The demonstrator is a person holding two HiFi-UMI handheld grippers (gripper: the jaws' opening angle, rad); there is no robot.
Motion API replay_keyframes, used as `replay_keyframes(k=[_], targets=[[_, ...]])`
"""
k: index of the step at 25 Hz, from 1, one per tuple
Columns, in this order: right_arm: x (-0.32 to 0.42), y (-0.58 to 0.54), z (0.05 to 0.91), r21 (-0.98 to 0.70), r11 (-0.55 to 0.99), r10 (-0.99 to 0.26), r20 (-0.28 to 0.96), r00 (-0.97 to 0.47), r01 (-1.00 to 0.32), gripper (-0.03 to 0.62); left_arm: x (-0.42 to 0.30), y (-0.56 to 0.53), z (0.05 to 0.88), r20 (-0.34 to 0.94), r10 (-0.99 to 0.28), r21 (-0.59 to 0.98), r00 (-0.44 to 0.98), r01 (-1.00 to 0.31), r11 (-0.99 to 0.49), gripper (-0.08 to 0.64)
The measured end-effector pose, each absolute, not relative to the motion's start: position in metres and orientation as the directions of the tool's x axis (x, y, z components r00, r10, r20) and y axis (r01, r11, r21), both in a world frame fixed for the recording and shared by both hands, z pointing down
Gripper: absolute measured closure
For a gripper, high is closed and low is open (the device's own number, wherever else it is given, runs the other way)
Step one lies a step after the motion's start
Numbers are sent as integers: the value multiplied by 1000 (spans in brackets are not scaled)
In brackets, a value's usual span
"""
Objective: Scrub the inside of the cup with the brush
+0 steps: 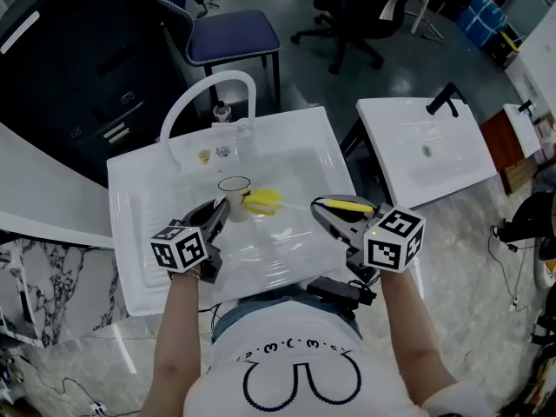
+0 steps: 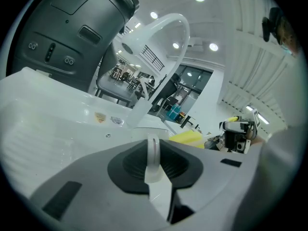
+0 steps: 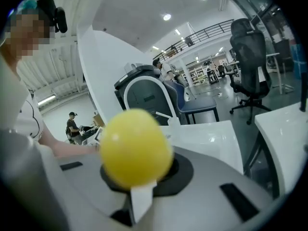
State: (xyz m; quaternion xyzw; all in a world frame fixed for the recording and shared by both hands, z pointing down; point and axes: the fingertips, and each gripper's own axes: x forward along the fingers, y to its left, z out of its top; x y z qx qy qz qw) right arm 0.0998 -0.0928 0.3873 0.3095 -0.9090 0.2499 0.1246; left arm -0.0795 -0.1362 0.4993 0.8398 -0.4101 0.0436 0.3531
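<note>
Left claw (image 1: 222, 208): narrow, pinched on a thin white part of the cup (image 1: 234, 186). The left gripper view does not show clearly whether that part is the wall or a handle.
Why held so: the grip steadies the cup with its mouth facing up, so the other tool can get in from the side.
Right claw (image 1: 320, 205): closed around the yellow brush (image 1: 262, 201), gripping the handle's far end. The rounded butt fills the space between the jaws in the right gripper view.
Why held so: a grip at the tail leaves the whole shaft and the sponge head free to reach forward.
Cup location: inside the sink (image 1: 130, 200), mid-basin and toward the back edge, below the faucet (image 1: 208, 89).
Brush head: just beside the cup's right side, apparently at the rim and not yet down inside.
Around: a second sink (image 1: 426, 150) stands well apart to the right. A blue chair (image 1: 233, 33) sits behind the back edge and a black office chair (image 1: 356, 7) further off.
In the way: the faucet's arch hangs over the back of the basin and limits room above the cup. Nothing lies between brush and cup.
</note>
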Motion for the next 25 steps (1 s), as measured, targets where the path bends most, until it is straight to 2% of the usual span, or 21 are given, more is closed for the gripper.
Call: replay_keyframes(k=[4, 7, 10, 14, 17, 25], targets=[[85, -76, 419, -353, 698, -440, 474, -762, -623, 548, -79, -139, 498, 358, -653, 544, 667, -718, -435, 491], [81, -75, 436, -334, 680, -445, 520, -729, -653, 548, -78, -141, 497, 355, -653, 535, 669, -719, -444, 491], [91, -86, 427, -283, 642, -521, 520, -676, -713, 548, -79, -141, 494, 342, -657, 512, 672, -719, -469, 491], [103, -101, 394, -229, 569, -669, 430, -607, -790, 548, -76, -137, 483, 290, -664, 477, 690, -705, -524, 491], [100, -103, 382, -210, 539, -721, 386, -576, -816, 548, -71, -135, 477, 267, -669, 456, 693, -703, -546, 491], [69, -84, 418, -151, 607, -627, 512, -587, -780, 545, -62, -134, 474, 256, -662, 446, 704, -694, -566, 491]])
